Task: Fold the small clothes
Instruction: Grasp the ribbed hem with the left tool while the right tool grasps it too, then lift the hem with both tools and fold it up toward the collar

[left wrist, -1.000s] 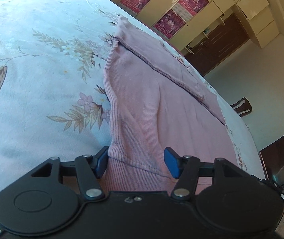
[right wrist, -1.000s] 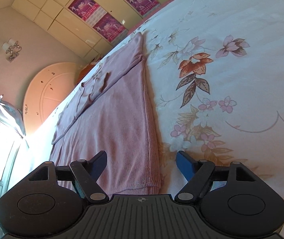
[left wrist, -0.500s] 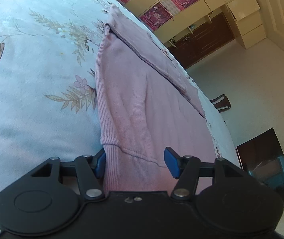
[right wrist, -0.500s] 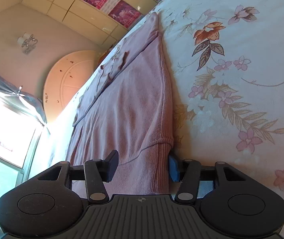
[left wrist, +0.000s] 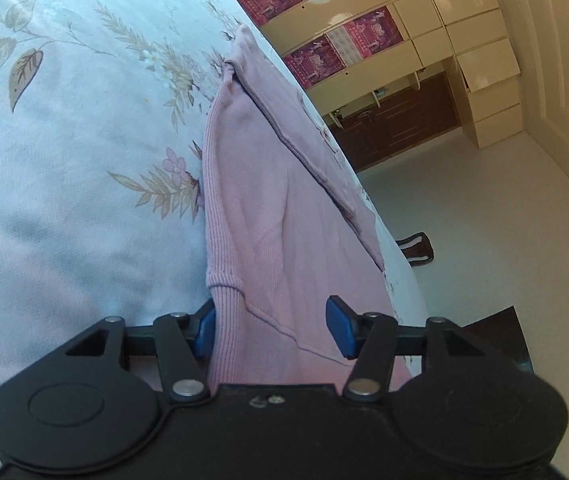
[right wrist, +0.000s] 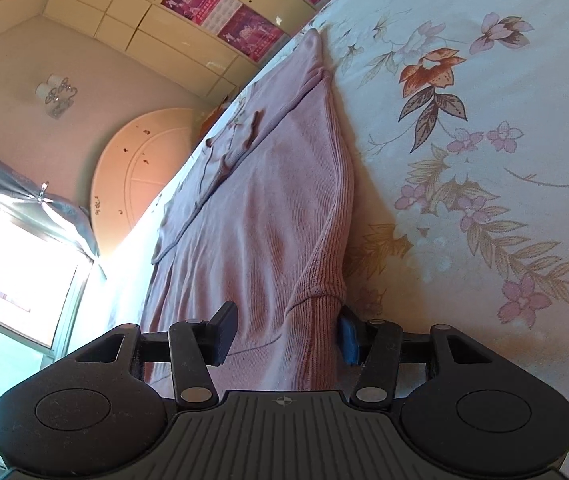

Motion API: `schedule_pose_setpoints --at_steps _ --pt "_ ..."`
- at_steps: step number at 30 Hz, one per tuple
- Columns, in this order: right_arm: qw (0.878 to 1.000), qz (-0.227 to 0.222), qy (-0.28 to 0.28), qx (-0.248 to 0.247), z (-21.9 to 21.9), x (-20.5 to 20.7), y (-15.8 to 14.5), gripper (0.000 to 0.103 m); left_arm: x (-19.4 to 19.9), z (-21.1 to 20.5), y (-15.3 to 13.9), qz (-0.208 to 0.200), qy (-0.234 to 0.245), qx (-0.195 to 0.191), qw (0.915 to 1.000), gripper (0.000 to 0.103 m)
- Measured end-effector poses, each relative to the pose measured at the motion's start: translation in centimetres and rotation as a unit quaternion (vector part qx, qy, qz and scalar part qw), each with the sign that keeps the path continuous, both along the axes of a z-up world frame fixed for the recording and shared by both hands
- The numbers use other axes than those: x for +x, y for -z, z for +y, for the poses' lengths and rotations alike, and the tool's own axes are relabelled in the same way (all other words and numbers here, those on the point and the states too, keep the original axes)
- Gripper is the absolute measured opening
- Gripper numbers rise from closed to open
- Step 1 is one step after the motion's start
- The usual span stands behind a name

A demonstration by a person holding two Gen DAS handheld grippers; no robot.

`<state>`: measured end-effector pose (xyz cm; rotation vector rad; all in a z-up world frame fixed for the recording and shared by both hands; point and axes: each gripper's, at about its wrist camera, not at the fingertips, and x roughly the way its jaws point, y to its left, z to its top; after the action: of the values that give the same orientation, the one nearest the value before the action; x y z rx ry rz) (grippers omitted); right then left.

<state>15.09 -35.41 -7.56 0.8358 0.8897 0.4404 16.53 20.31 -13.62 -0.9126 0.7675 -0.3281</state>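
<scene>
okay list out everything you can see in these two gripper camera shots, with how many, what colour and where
pink ribbed sweater: one, dusty pink, lying on the bed, near hem corners raised between the grippers' fingers
floral bedsheet: one, pale blue-white with pink flowers and tan leaves, under the sweater
wall cabinets: one bank, cream, far wall
posters: several, magenta, on the cabinet doors
headboard: one, cream, rounded, at the bed's end
wall lamp: one, silver, above the headboard
window: one, bright, right wrist view's left edge
left gripper: black with blue pads, fingers apart around the hem
right gripper: black with blue pads, fingers apart around the hem
</scene>
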Motion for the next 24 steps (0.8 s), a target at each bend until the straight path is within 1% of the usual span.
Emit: schedule_pose_setpoints --at_steps 1,2,3,4,5,6,8,9,10,11,12,13,15,17,19,20,23,24 --pt "1.000 0.000 -0.006 -0.010 0.4 0.2 0.0 0.051 0.4 -0.4 -0.1 0.003 0.001 0.013 0.9999 0.053" --pt "1.000 0.002 -0.013 -0.021 0.9 0.4 0.0 0.037 0.9 -0.9 -0.3 0.006 0.006 0.034 0.9994 0.051" --pt "0.999 0.006 -0.023 -0.032 1.3 0.5 0.0 0.014 1.1 -1.3 -0.5 0.005 0.008 0.045 0.9990 0.046" --pt "0.998 0.005 -0.027 -0.050 1.7 0.6 -0.1 0.010 1.3 -1.5 -0.6 0.004 0.009 0.053 0.9985 0.039" --pt "0.997 -0.007 -0.032 -0.063 2.0 0.4 -0.3 0.009 1.2 -1.4 -0.5 0.005 0.010 0.053 0.9985 0.005" --pt "0.997 -0.018 -0.032 -0.063 1.9 0.1 -0.6 0.008 0.8 -1.1 -0.6 -0.001 0.000 0.050 0.9987 0.007" --pt "0.997 -0.044 -0.023 -0.051 1.5 -0.6 -1.7 0.008 -0.6 -0.4 -1.2 -0.037 -0.014 0.044 0.9982 0.006" --pt "0.997 -0.057 -0.020 -0.048 1.2 -0.9 -2.2 0.008 -1.0 -0.2 -1.3 -0.036 -0.019 0.052 0.9978 0.006" --pt "0.996 -0.065 -0.017 -0.052 1.1 -1.2 -2.3 0.008 -1.0 -0.1 -1.0 -0.024 -0.020 0.064 0.9975 0.006" --pt "0.996 -0.054 -0.019 -0.069 1.1 -1.1 -1.9 0.008 -0.8 -0.1 -0.4 0.003 -0.015 0.086 0.9962 0.006" --pt "0.995 -0.035 -0.024 -0.085 1.3 -0.8 -1.2 0.008 -0.7 -0.1 0.2 0.015 -0.011 0.090 0.9957 0.006" --pt "0.995 -0.013 -0.030 -0.097 1.6 -0.6 -0.3 0.008 -0.9 0.0 0.3 0.010 -0.017 0.078 0.9968 0.006" --pt "0.996 -0.015 -0.019 -0.086 1.7 -0.8 0.0 0.008 -0.9 0.0 0.0 0.009 -0.020 0.082 0.9964 0.006" --pt "0.997 -0.023 -0.002 -0.072 1.6 -1.1 -0.6 0.008 -1.0 -0.2 -0.2 0.003 -0.022 0.084 0.9962 0.006" --pt "0.997 -0.031 0.005 -0.067 1.6 -1.1 -1.0 0.008 -1.2 -0.2 -0.4 -0.001 -0.029 0.080 0.9964 0.005" --pt "0.997 -0.034 0.008 -0.067 1.6 -1.0 -1.3 0.008 -1.3 -0.1 -0.7 -0.009 -0.036 0.077 0.9964 0.005" --pt "0.996 -0.055 0.018 -0.062 1.8 -0.6 -2.8 0.008 -1.1 -0.3 -1.7 -0.022 -0.048 0.082 0.9952 0.005" --pt "0.995 -0.064 0.017 -0.068 2.1 -0.3 -3.7 0.008 -0.7 -0.3 -2.2 -0.030 -0.051 0.086 0.9946 0.005"
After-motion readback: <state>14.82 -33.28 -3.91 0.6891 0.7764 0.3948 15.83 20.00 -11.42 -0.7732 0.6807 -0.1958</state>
